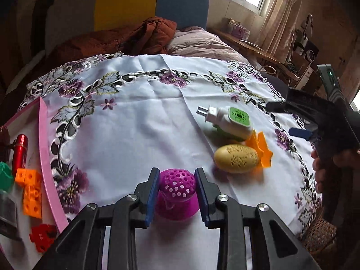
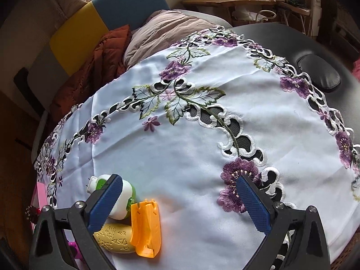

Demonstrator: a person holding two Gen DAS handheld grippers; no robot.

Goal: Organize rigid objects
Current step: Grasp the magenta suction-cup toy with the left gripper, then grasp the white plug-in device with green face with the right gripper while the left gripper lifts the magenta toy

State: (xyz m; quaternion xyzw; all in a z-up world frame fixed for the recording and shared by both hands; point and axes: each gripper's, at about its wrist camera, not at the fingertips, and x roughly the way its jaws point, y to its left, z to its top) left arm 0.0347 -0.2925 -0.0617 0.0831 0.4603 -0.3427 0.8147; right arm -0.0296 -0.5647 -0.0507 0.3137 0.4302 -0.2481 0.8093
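The purple perforated cup [image 1: 176, 194] is pinched between the blue pads of the left gripper [image 1: 177, 196], which press on its two sides. The cup is positioned low over the embroidered tablecloth [image 1: 135, 130]; whether it is lifted clear of the cloth cannot be told from the left wrist view.

Progress is judged as partial. A pink tray [image 1: 46, 157] is located at the left edge of the cloth, and several items are already collected in it: a red cylinder [image 1: 19, 151], an orange block piece [image 1: 31, 193], a green item [image 1: 5, 175] and a red flat piece [image 1: 42, 236]. Three items remain on the cloth to the right of the cup: a white and green plug-in device [image 1: 229, 121], a yellow egg-shaped item [image 1: 236, 158] and an orange clip [image 1: 261, 150]. These three are grouped closely, with the orange clip touching the egg-shaped item.

The right gripper [image 2: 180, 202] is spread wide with nothing between its pads, and is held just beside that group.

Between the cup and the tray, bare cloth is available, so an unobstructed path to the left is expected. The raised tray rim must be cleared before release. The far cloth edge borders bedding [image 1: 198, 42]; in the right wrist view, the right side ends on a black padded surface [image 2: 292, 36].
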